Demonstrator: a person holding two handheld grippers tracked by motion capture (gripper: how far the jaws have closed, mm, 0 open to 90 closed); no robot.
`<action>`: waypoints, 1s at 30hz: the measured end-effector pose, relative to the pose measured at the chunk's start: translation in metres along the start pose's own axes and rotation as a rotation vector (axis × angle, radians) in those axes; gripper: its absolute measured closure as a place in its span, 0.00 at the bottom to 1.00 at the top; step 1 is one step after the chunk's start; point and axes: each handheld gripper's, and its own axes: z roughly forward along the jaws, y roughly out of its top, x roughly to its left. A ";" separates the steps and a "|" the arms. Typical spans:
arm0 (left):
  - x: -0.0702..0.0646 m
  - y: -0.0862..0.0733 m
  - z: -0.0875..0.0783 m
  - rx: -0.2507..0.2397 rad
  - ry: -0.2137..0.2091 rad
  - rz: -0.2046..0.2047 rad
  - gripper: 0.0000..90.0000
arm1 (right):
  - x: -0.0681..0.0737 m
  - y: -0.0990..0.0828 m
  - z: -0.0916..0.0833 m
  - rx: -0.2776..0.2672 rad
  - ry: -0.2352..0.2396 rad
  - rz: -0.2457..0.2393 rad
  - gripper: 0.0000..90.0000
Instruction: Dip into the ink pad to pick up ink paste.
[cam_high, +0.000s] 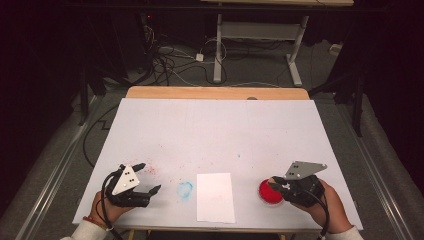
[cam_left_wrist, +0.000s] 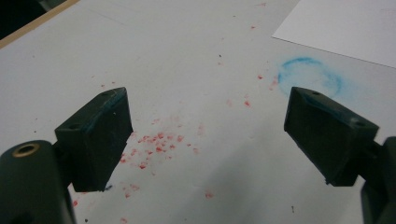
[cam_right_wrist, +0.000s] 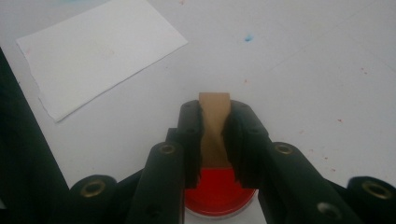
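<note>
Nearest the table's front edge: right gripper pinching a wooden stamp by its tan handle, jaws pressed against both sides, stamp standing on the red ink pad (round dish, just right of the paper). Inking, then, apparently under way. Left gripper idle at the other side, jaws spread wide with nothing between them, hovering over scattered red specks on the white table cover.

A little farther in: white paper sheet between the two grippers, looking blank, no print on it as far as can be told. Faint blue ring just left of the sheet, a mark on the cover rather than the paper.

Judged progress: early. Stamp grasped and on the pad; lifting, carrying to the sheet and pressing down all left to do.
</note>
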 end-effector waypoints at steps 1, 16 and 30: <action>0.000 0.000 0.000 0.006 -0.003 -0.010 0.16 | 0.000 0.000 -0.001 -0.001 -0.002 0.000 0.84; -0.002 0.000 -0.001 0.007 0.003 0.004 0.16 | -0.001 0.001 0.001 0.013 0.004 -0.002 0.84; -0.004 0.003 0.000 0.006 0.000 0.018 0.16 | -0.004 -0.014 0.027 0.115 0.028 0.014 0.84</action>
